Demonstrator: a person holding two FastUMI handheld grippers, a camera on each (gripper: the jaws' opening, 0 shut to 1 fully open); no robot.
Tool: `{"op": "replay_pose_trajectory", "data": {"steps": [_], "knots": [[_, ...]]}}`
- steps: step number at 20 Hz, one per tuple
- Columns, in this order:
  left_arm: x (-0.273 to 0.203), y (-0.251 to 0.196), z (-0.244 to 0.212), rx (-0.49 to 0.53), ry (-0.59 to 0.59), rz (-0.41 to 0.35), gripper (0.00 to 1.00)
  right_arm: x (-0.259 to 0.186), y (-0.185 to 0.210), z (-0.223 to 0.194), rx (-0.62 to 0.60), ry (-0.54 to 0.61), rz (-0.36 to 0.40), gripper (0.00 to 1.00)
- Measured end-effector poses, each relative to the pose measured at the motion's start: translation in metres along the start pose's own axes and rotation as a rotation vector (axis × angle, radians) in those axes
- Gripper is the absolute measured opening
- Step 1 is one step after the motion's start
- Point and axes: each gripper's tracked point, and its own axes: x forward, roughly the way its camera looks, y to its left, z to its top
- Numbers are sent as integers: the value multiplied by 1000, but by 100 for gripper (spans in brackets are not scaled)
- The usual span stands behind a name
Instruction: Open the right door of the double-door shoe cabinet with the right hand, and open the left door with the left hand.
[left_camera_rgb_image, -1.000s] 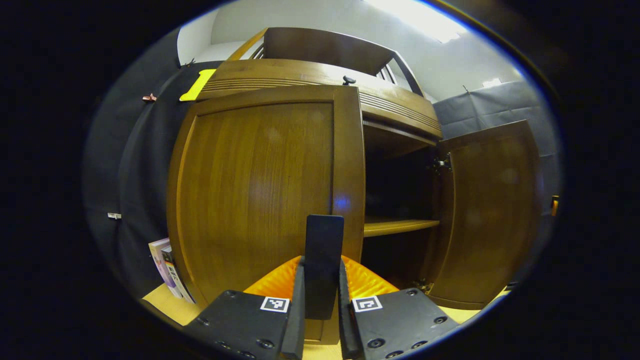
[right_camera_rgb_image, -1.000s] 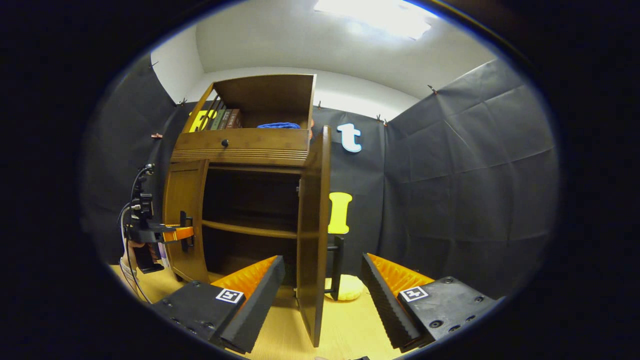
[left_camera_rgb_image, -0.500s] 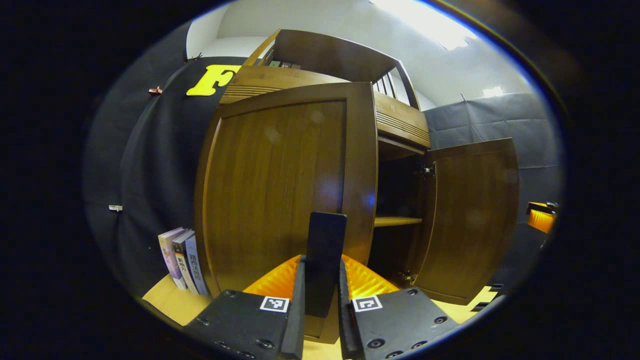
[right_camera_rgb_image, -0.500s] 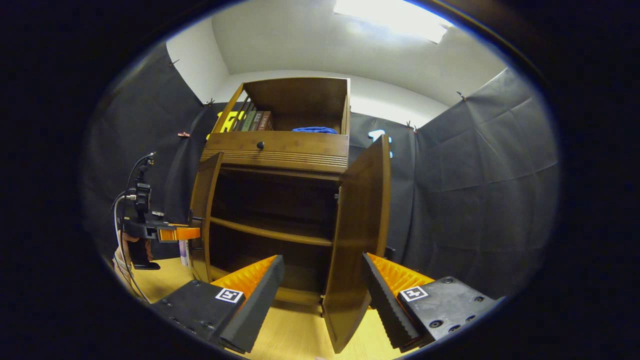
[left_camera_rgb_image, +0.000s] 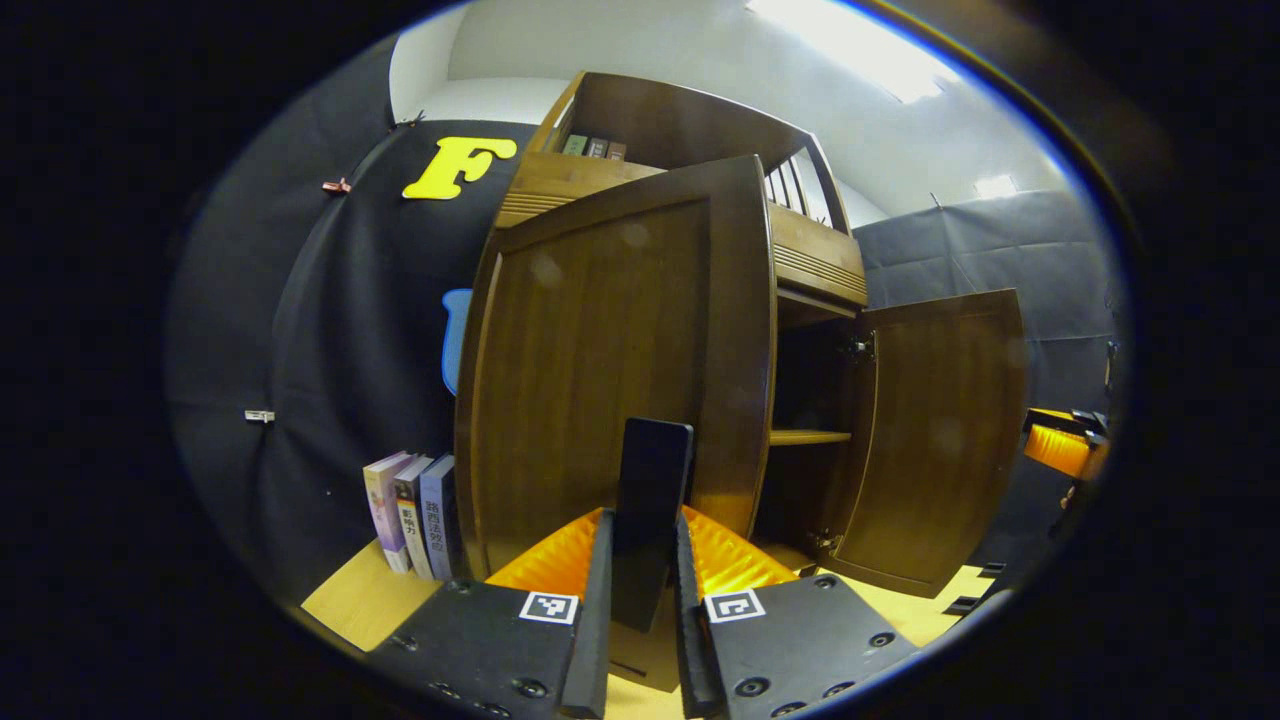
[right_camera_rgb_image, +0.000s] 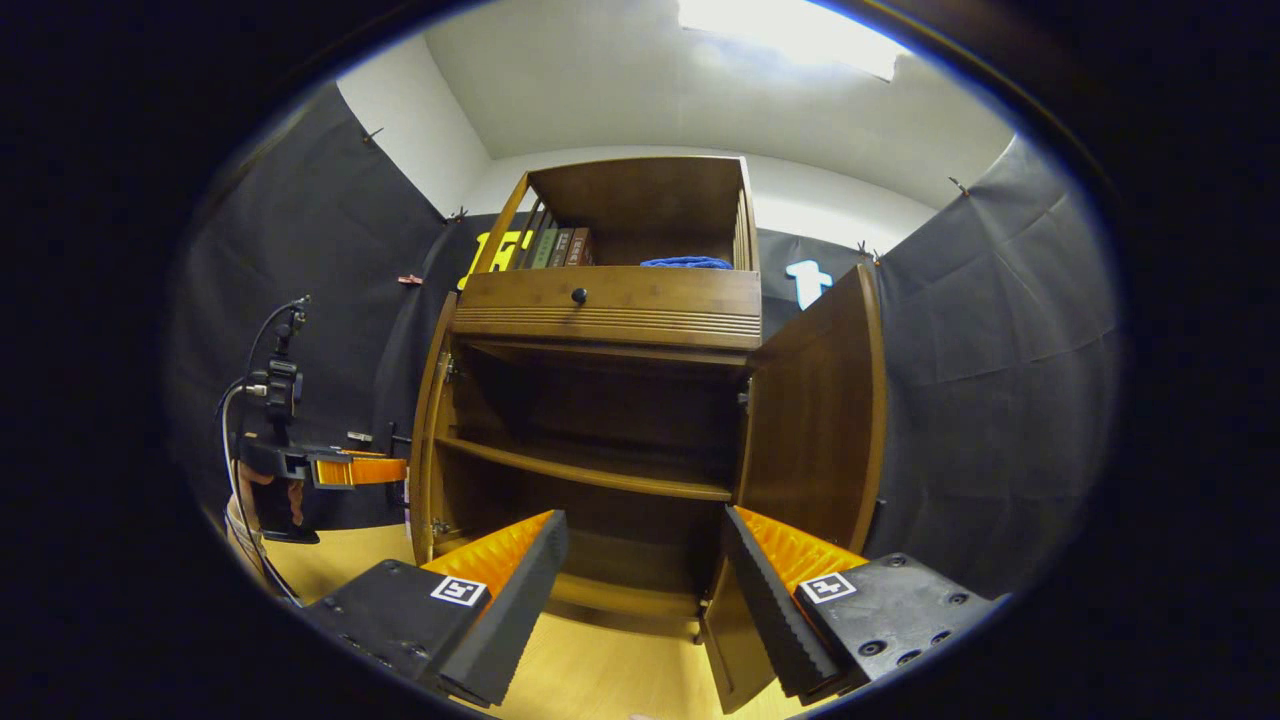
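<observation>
The brown wooden shoe cabinet (right_camera_rgb_image: 610, 312) stands with both doors swung out. In the left gripper view my left gripper (left_camera_rgb_image: 640, 522) is shut on the black handle (left_camera_rgb_image: 652, 480) of the left door (left_camera_rgb_image: 600, 360), which is well open. The right door (left_camera_rgb_image: 940, 430) stands wide open beyond it. In the right gripper view my right gripper (right_camera_rgb_image: 645, 525) is open and holds nothing, facing the dark inside of the cabinet. The right door (right_camera_rgb_image: 820, 400) is to its right. The left door (right_camera_rgb_image: 428, 430) shows edge-on, with the left gripper (right_camera_rgb_image: 372, 470) at its handle.
Three books (left_camera_rgb_image: 410, 510) stand on the floor left of the cabinet. Inside is one shelf (right_camera_rgb_image: 590, 475). Above the doors are a drawer with a knob (right_camera_rgb_image: 578, 295), more books (right_camera_rgb_image: 555, 247) and a blue cloth (right_camera_rgb_image: 685, 263). The floor (right_camera_rgb_image: 600, 680) is light wood.
The left door has swung further outward with my left gripper on its handle. In the right gripper view the right door has shifted rightward and the cabinet's inside now faces the camera.
</observation>
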Motion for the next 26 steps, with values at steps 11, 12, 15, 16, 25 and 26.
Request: {"op": "replay_pose_trajectory", "data": {"steps": [11, 12, 15, 16, 25, 26], "knots": [[-54, 63, 3, -15, -2, 123, 25, 22, 61, -5, 34, 3, 111, 98], [-58, 68, 3, -11, -4, 138, 25, 24, 65, -7, 38, 8, 120, 98], [-74, 88, 6, 25, -8, 210, 21, 31, 76, -13, 58, 20, 137, 99], [-82, 95, 10, 47, -10, 250, 21, 34, 78, -16, 65, 22, 140, 99], [-127, 28, 52, 105, -110, 157, 26, 50, 70, -31, 104, 59, 93, 97], [-119, 18, 47, 126, -106, 142, 31, 51, 66, -34, 106, 70, 65, 98]]}}
